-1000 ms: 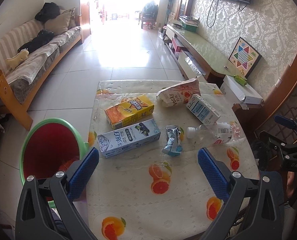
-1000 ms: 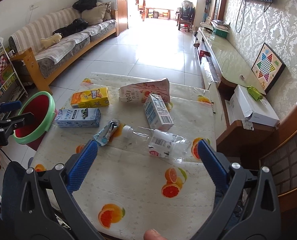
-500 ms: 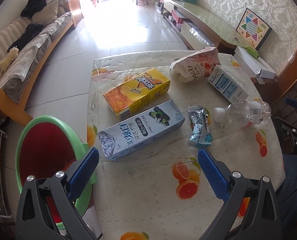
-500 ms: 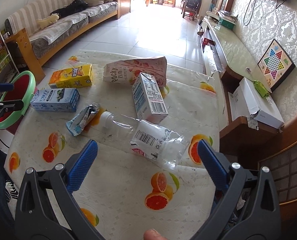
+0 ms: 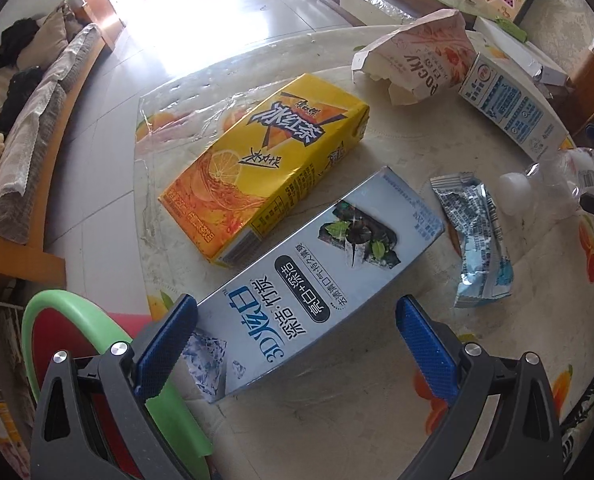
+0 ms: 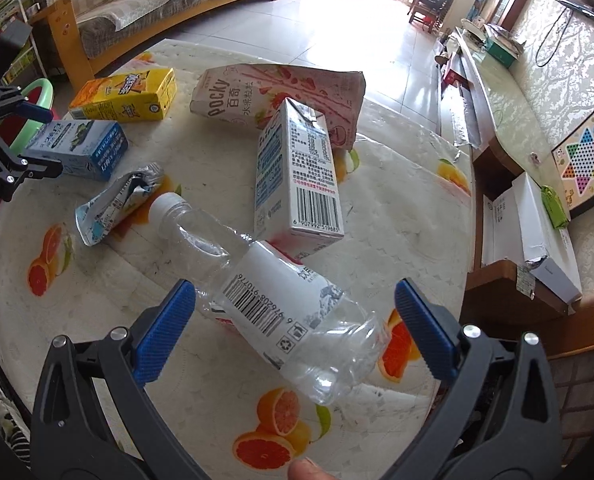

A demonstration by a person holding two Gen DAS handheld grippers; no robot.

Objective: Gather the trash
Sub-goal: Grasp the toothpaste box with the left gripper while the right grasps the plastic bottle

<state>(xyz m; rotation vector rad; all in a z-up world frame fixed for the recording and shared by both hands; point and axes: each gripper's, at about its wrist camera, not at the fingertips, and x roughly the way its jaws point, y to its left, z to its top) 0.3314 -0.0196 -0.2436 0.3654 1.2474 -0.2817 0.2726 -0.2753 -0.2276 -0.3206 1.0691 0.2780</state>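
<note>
Trash: left gripper (image 5: 295, 342) gapes over the toothpaste box (image 5: 317, 280); right gripper (image 6: 295, 328), equally wide, straddles the bottle (image 6: 273, 296).

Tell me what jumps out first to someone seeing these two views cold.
Litter on a fruit-print tablecloth: a clear plastic bottle lies between the open right gripper's blue fingers, and a pale blue toothpaste box lies between those of the open left gripper. Behind sit a yellow tea carton and a pink Pocky bag; a green-rimmed red bin waits off the table's left edge.
</note>
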